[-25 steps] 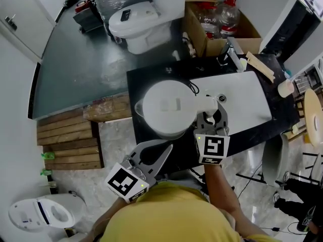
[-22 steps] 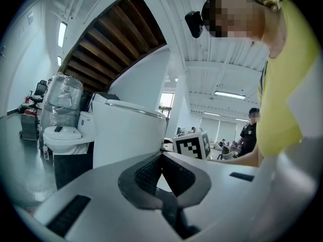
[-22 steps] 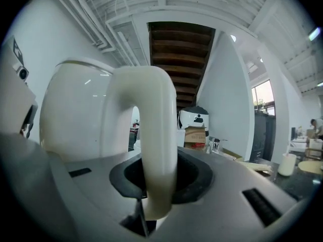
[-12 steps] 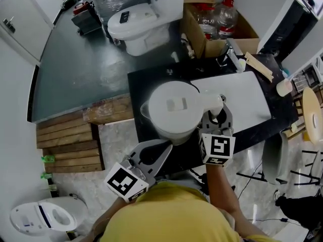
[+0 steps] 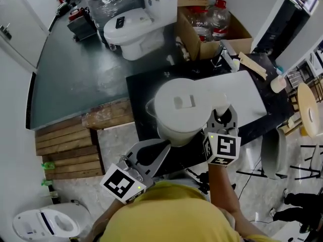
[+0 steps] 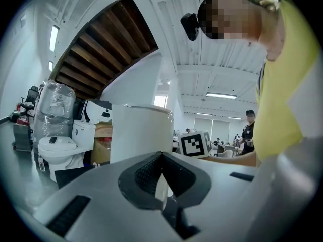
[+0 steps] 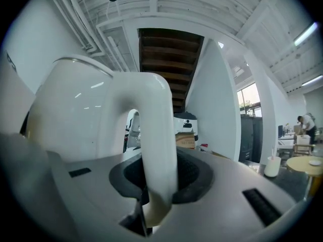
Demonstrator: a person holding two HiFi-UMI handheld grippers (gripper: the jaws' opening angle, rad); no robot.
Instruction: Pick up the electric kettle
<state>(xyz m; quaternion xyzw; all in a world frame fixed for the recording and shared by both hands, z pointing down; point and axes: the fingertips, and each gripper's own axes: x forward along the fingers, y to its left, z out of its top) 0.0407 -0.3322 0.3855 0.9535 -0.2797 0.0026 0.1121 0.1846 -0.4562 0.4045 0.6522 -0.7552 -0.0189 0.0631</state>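
White electric kettle (image 5: 181, 107), lid shut, is held over the near-left part of a black counter (image 5: 144, 82), beside a white basin (image 5: 246, 94). Its looped handle (image 7: 151, 130) is clamped between the jaws of the right gripper (image 5: 223, 117). The left gripper (image 5: 162, 149) is seen at the kettle's near side, jaws together on nothing. Square black-and-white markers (image 5: 222, 149) are borne on the gripper cubes. Print on the cardboard box (image 5: 214, 47) cannot be read. Beyond are seen a toilet (image 5: 132, 26), a wooden pallet (image 5: 65, 142) and grey-green floor (image 5: 75, 69).
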